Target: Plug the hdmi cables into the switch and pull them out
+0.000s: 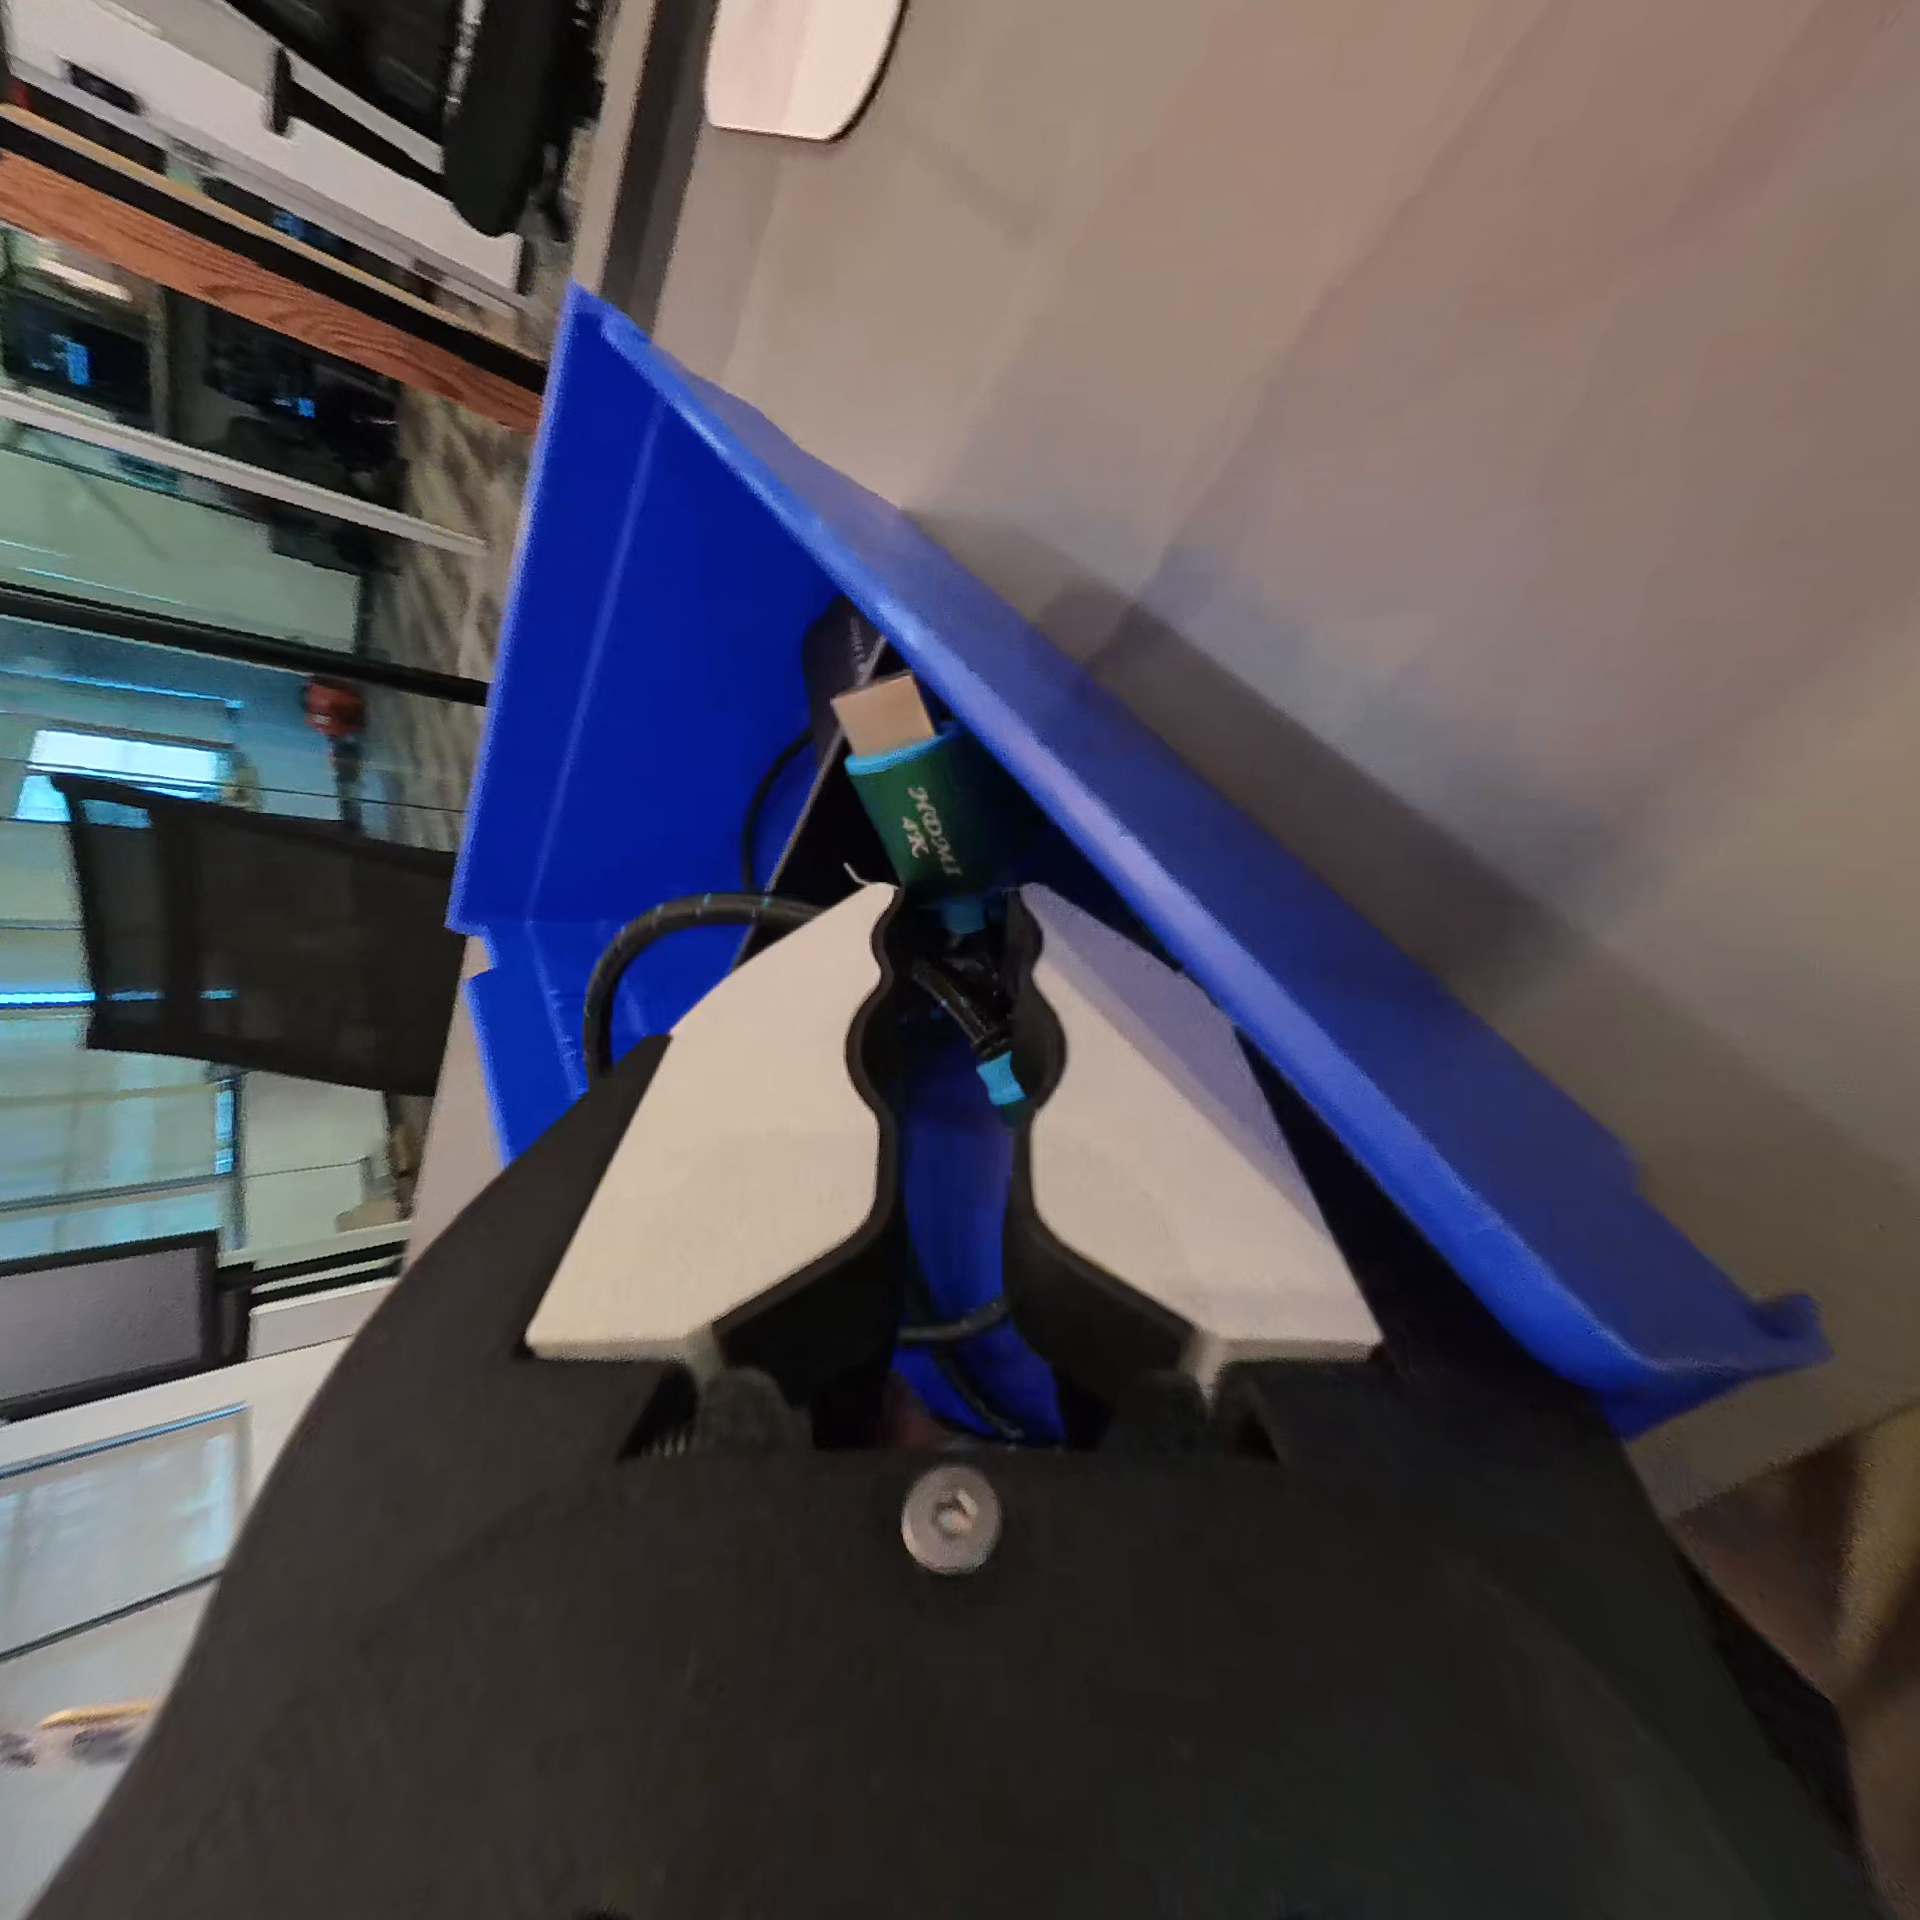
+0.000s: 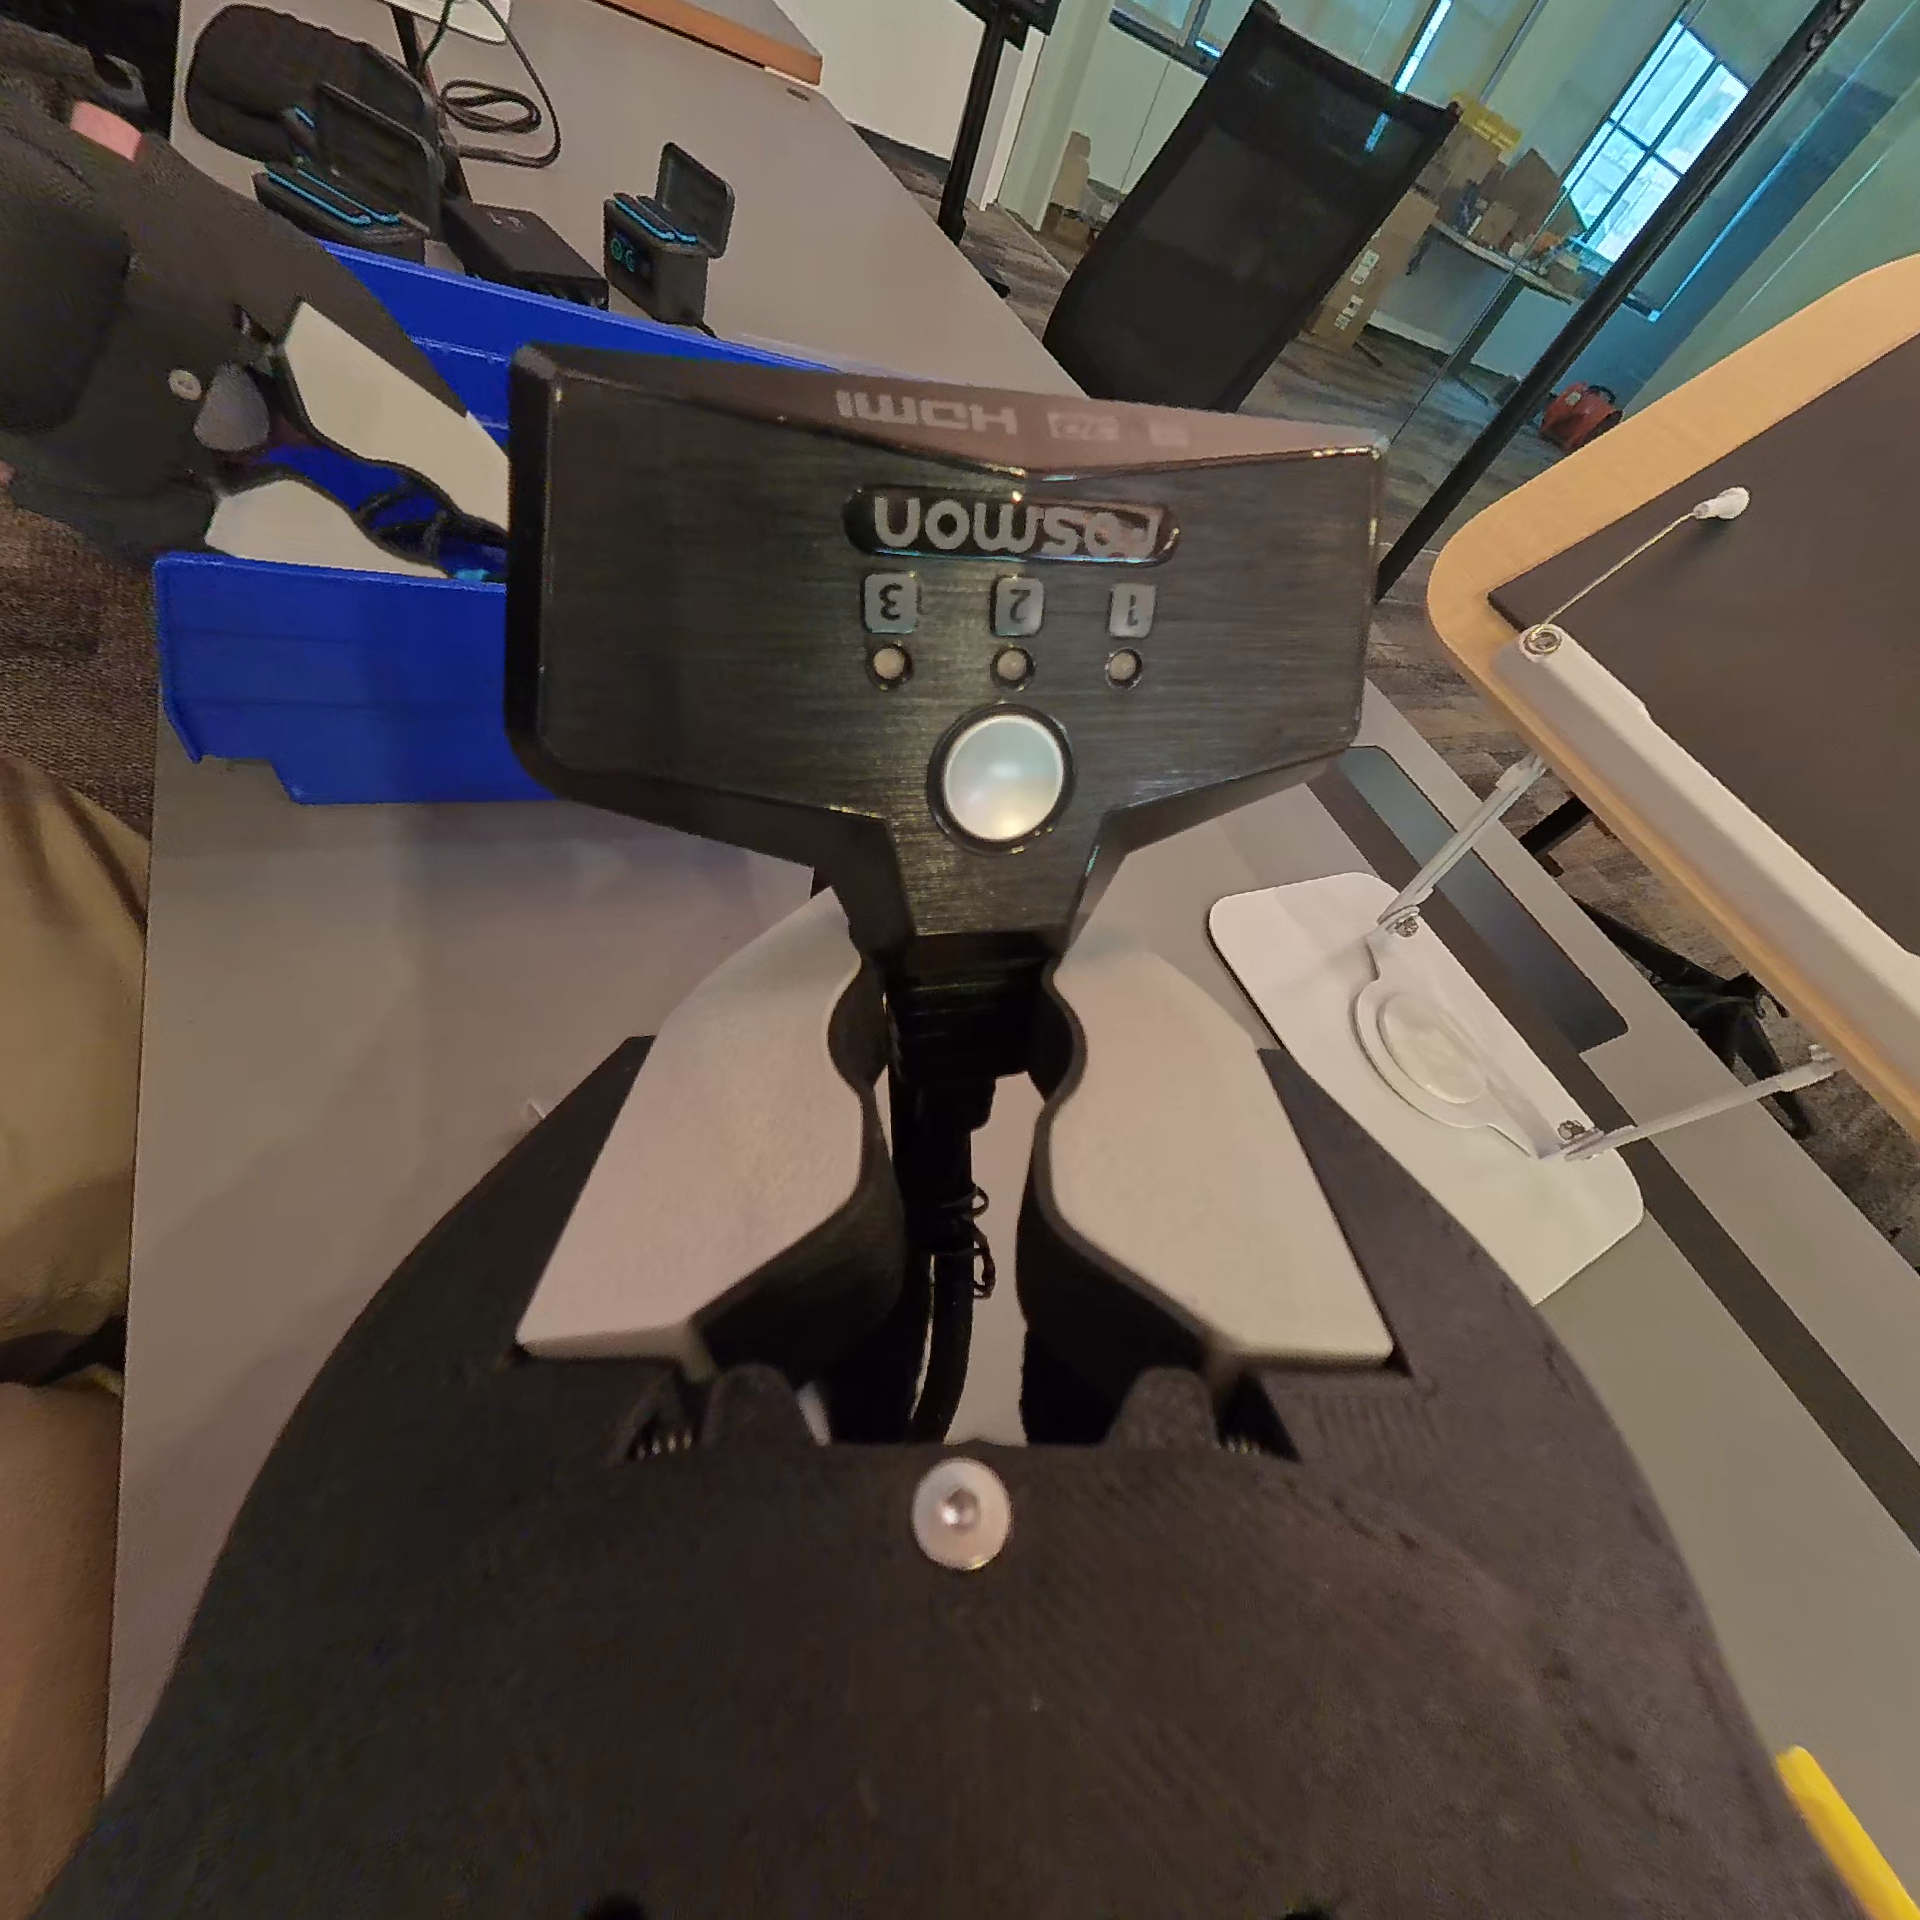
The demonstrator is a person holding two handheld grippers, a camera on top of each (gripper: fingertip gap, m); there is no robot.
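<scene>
Fingers on my left gripper (image 1: 951, 914) were clamped on the green HDMI plug (image 1: 925, 821) at its strain-relief end, metal tip pointing forward and free. Fingers on the right gripper (image 2: 961, 997) were clamped on the narrow neck of the black switch (image 2: 940, 613), held up off the counter (image 2: 416, 1039), button face toward that camera.

Plug sat over the blue bin (image 1: 1195, 831), near a dark edge inside the left view that I judged to be the switch; ports weren't visible in either view, so I couldn't confirm alignment.

Risks as I saw them:
- Grip was far back on the plug, so any side load at the port could pivot it in the fingers and jam it skewed.
- Switch was held only by its neck; insertion force could rotate it or slip it out.
- Braided cable (image 1: 644, 956) looped close beside the left fingers and trailed into the bin, so it could snag on the bin wall and drag the plug off line.
- Left view was blurred, so fine alignment was guesswork.
</scene>
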